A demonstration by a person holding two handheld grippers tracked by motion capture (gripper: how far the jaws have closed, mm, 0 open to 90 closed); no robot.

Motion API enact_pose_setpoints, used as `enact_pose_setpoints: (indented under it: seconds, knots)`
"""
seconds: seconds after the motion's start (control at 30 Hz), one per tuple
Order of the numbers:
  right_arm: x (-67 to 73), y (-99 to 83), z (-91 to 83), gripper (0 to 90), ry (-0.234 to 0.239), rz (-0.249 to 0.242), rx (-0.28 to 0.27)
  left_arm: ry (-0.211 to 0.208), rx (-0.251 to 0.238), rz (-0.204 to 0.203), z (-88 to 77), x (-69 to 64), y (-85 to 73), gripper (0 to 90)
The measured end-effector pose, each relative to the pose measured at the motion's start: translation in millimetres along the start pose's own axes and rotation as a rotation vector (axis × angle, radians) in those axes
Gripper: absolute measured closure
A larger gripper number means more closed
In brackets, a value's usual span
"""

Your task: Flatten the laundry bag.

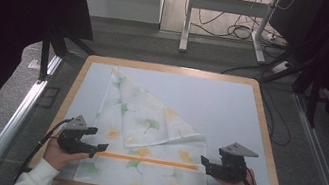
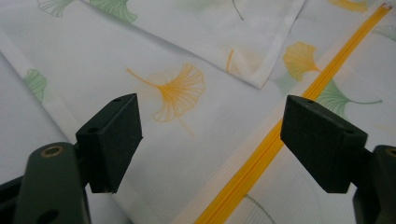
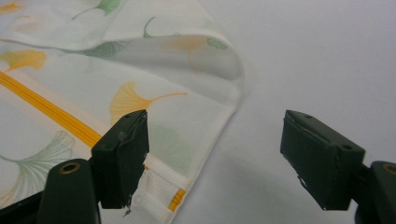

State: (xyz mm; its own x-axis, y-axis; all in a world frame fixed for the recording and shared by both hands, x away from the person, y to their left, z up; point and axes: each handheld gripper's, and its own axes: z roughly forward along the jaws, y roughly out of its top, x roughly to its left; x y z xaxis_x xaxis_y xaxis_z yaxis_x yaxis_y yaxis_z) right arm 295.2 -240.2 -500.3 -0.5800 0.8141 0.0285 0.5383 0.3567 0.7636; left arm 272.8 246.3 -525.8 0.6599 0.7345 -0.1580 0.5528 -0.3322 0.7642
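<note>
**Both jaws spread at the ends of the orange stripe**

The landmark was the orange stripe [image 1: 148, 160], which ran across the near part of the ginkgo-print cloth [image 1: 145, 135]. The cloth lay on the pale mat [image 1: 230, 108] of the counter [image 1: 266, 140], its far portion folded over into a slanting flap [image 1: 138, 113] that ended just beyond the stripe.

My left jaws [image 1: 101, 149] stood at the stripe's left end, spread wide, with nothing pinched between them. In the left gripper view the stripe [image 2: 261, 154] passed diagonally between the two black pads [image 2: 112, 140], nearer the right-hand one, and an orange ginkgo leaf [image 2: 175, 91] lay on the cloth beyond the stripe. The hemmed corner of the flap [image 2: 261, 77] rested just past that leaf.

My right jaws [image 1: 202, 162] stood at the stripe's right end, likewise spread and gripping nothing. In the right gripper view the stripe [image 3: 51, 114] ran up to the left-hand pad [image 3: 123, 154], and the cloth's right edge [image 3: 219, 126] passed through the gap, with bare mat [image 3: 303, 60] on the side away from the stripe. Whether either pad touched the cloth I could not tell.

My hands [image 1: 58, 156] came in from the counter's near edge, on the near side of the stripe.
</note>
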Motion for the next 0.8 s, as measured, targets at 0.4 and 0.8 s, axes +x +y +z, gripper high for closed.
enact_pose_setpoints:
  seconds: [0.4,0.8]
  knots:
    - [0.2,2.1,-3.9,28.7,0.018,-0.006,-0.008,-0.005,0.014,-0.006,1.7,-0.4,-1.3,21.2]
    - [14.3,21.4,-3.5,31.7,0.076,-0.044,0.000,-0.004,0.028,-0.012,1.9,1.1,-2.8,21.9]
